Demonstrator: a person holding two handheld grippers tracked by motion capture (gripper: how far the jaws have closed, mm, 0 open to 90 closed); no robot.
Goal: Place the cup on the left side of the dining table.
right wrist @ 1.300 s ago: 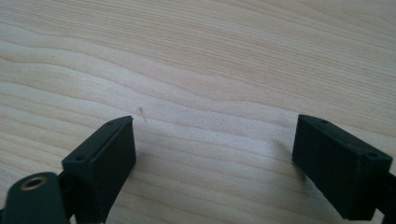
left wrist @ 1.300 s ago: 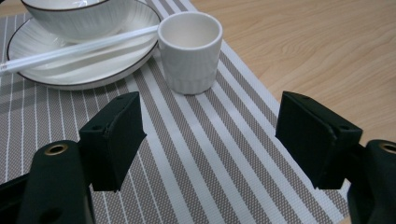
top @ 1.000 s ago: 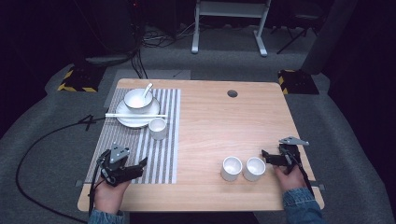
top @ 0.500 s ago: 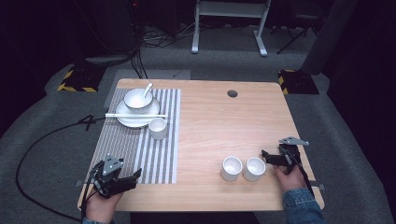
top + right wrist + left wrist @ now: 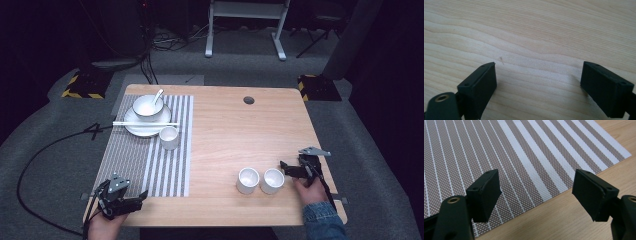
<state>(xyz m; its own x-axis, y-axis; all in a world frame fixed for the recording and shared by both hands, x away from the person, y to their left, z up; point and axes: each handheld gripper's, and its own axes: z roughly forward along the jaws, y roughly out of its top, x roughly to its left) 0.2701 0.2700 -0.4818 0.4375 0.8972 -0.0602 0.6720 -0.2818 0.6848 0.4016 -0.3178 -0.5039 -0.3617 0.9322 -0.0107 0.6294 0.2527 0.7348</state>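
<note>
My left gripper point(image 5: 139, 199) hovers low over the near left corner of the table, by the front edge of the striped placemat point(image 5: 150, 160). Its jaws have just been opening a little and stand open with nothing between them point(image 5: 536, 192); mat and bare wood lie beneath. At the near right, my right gripper point(image 5: 285, 169) points left toward two white cups point(image 5: 248, 180) point(image 5: 272, 180) and stays just clear of the nearer one. It is open over bare wood point(image 5: 539, 85).
At the far end of the placemat a white plate point(image 5: 131, 127) carries a bowl point(image 5: 147, 107) with a spoon point(image 5: 158, 95), and chopsticks point(image 5: 145, 123) lie across it. A third white cup point(image 5: 169, 137) stands beside the plate. The wooden table point(image 5: 240, 135) has a cable hole point(image 5: 248, 100).
The left hand has drawn back toward the near table edge and sunk lower, off the mat's middle to its front corner. The right hand and the cups have stayed put.
</note>
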